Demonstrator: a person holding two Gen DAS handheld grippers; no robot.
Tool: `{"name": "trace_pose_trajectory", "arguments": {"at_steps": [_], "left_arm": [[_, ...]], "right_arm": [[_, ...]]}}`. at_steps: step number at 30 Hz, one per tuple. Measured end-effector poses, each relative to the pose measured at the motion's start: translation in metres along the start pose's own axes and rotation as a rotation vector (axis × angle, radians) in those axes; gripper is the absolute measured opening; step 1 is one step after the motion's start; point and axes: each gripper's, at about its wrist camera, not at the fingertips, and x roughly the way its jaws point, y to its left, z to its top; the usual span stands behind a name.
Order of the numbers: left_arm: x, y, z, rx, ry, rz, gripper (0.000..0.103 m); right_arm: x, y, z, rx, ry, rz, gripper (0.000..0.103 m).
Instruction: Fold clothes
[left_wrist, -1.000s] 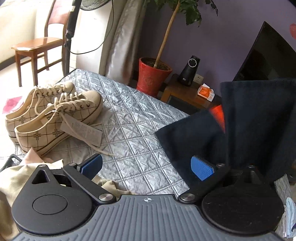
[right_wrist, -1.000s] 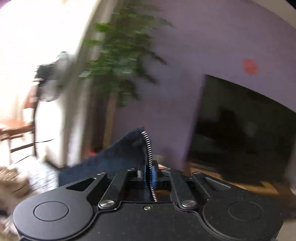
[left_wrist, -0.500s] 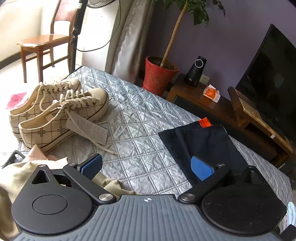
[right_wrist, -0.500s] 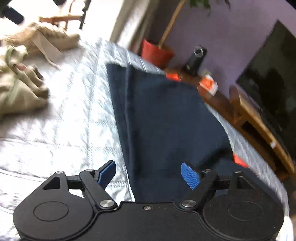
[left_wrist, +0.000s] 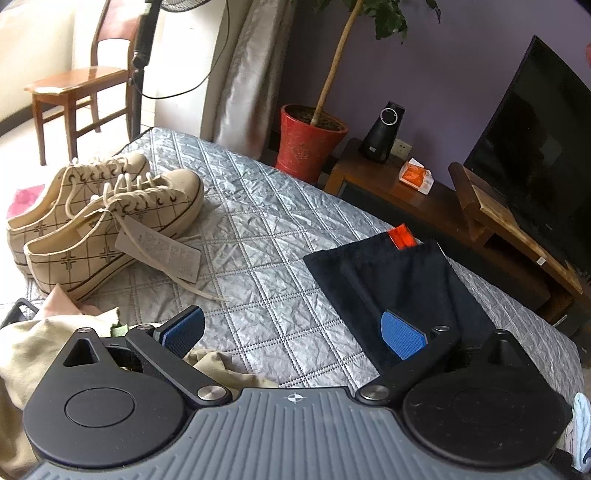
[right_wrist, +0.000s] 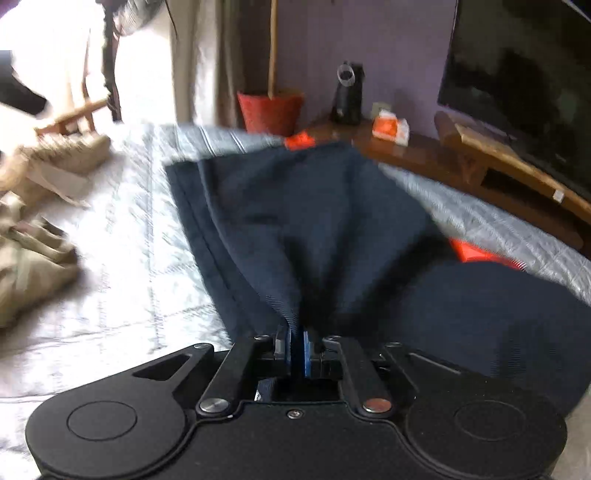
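A dark navy garment (left_wrist: 399, 280) lies folded on the silver quilted bed (left_wrist: 258, 229), an orange tag (left_wrist: 403, 236) poking out at its far edge. My left gripper (left_wrist: 291, 328) hovers open over the quilt, its right pad above the garment's near edge and nothing between the pads. In the right wrist view the navy garment (right_wrist: 314, 221) bunches into my right gripper (right_wrist: 297, 345), which is shut on a fold at its near edge. The cloth fans away from the pads, with orange (right_wrist: 476, 254) showing at the right.
A crumpled beige garment (left_wrist: 29, 343) lies under the left finger. A pair of cream sneakers (left_wrist: 107, 221) with a paper tag sits on the bed's left. Beyond the bed are a red plant pot (left_wrist: 308, 144), a wooden TV stand (left_wrist: 498, 221) and a chair (left_wrist: 70, 88).
The navy garment went from hanging in the air to lying on the bed. My right gripper came down, opened over it, then shut on a near fold. The left gripper stayed open.
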Motion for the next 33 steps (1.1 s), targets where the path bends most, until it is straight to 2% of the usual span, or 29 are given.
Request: {"name": "trace_pose_trajectory", "arguments": {"at_steps": [1,3,6,11,15,16,18,22,23,24,25,26,28,32,33], "left_arm": [[0.000,0.000,0.000,-0.003,0.001,0.000,0.103],[0.000,0.000,0.000,-0.005,0.002,-0.001,0.103],[0.000,-0.002,-0.001,0.001,0.002,-0.007,0.103],[-0.001,-0.007,-0.002,0.016,-0.004,-0.007,0.103],[0.001,-0.011,-0.004,0.020,0.000,-0.009,0.103],[0.002,-0.013,-0.005,0.024,0.003,-0.011,0.103],[0.003,-0.017,-0.007,0.034,0.008,-0.015,0.103],[0.006,-0.024,-0.010,0.050,0.013,-0.021,0.103],[0.006,-0.026,-0.011,0.053,0.014,-0.021,0.103],[0.007,-0.027,-0.011,0.056,0.015,-0.022,0.103],[0.007,-0.028,-0.012,0.059,0.015,-0.024,0.103],[0.007,-0.030,-0.013,0.062,0.016,-0.027,0.103],[0.007,-0.034,-0.015,0.078,0.014,-0.027,0.103],[0.006,-0.043,-0.019,0.134,0.004,-0.016,0.103],[0.006,-0.044,-0.020,0.145,0.005,-0.018,0.103]], "right_arm": [[-0.014,-0.002,-0.001,-0.008,-0.022,0.012,0.005],[-0.038,-0.005,-0.009,-0.058,-0.036,-0.029,0.005],[-0.083,-0.030,-0.024,-0.001,-0.095,-0.097,0.004],[-0.160,-0.091,-0.004,0.174,-0.298,-0.242,0.004],[-0.209,-0.117,0.019,0.185,-0.434,-0.328,0.005],[-0.213,-0.122,0.023,0.196,-0.445,-0.335,0.006],[-0.197,-0.139,0.034,0.190,-0.319,-0.338,0.012],[-0.182,-0.126,0.022,0.034,-0.249,-0.486,0.017],[-0.181,-0.114,0.017,0.001,-0.261,-0.440,0.023],[-0.181,-0.102,0.012,-0.031,-0.274,-0.389,0.040],[-0.180,-0.089,0.006,-0.064,-0.287,-0.338,0.049],[-0.169,-0.068,0.000,-0.145,-0.247,-0.290,0.062],[-0.138,-0.033,-0.013,-0.245,-0.123,-0.162,0.064],[-0.072,0.002,-0.050,-0.215,0.070,-0.005,0.058],[-0.061,0.006,-0.056,-0.210,0.098,-0.011,0.056]]}}
